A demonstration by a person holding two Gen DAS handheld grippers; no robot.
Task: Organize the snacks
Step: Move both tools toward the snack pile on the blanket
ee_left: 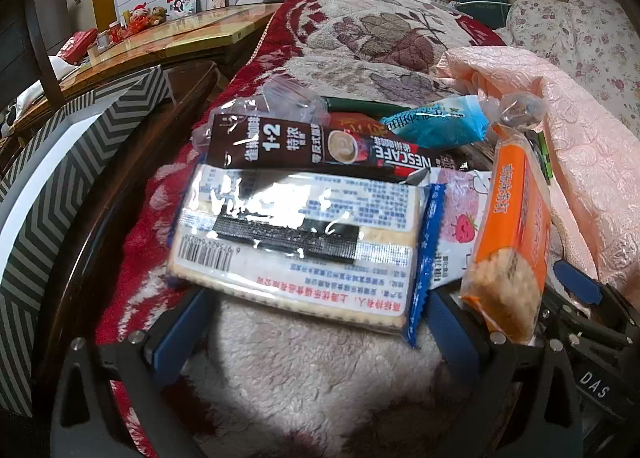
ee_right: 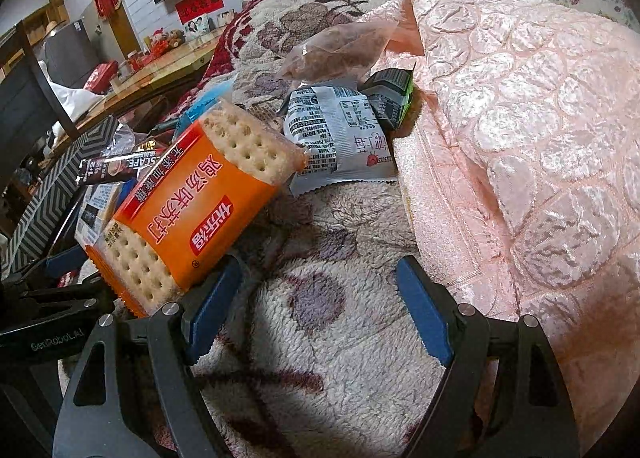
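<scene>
A clear cracker pack with a white label (ee_left: 296, 234) lies flat on the fleece blanket, across the tips of my left gripper (ee_left: 316, 298). That gripper is open, with its blue fingers (ee_left: 180, 330) spread as wide as the pack. An orange cracker pack (ee_right: 188, 214) stands tilted against the left finger (ee_right: 216, 298) of my right gripper (ee_right: 320, 298), which is open and holds nothing. The same orange pack (ee_left: 512, 226) shows at the right of the left wrist view. Behind lie a Nescafe stick (ee_left: 320, 150), a teal packet (ee_left: 436, 126) and a white strawberry packet (ee_right: 340, 134).
A pink quilted cover (ee_right: 520, 138) rises along the right. A green-black packet (ee_right: 392, 98) and a clear bag of brown snacks (ee_right: 336, 54) lie at its edge. A zigzag-patterned box (ee_left: 60, 186) stands to the left, with a wooden table (ee_left: 180, 34) beyond it.
</scene>
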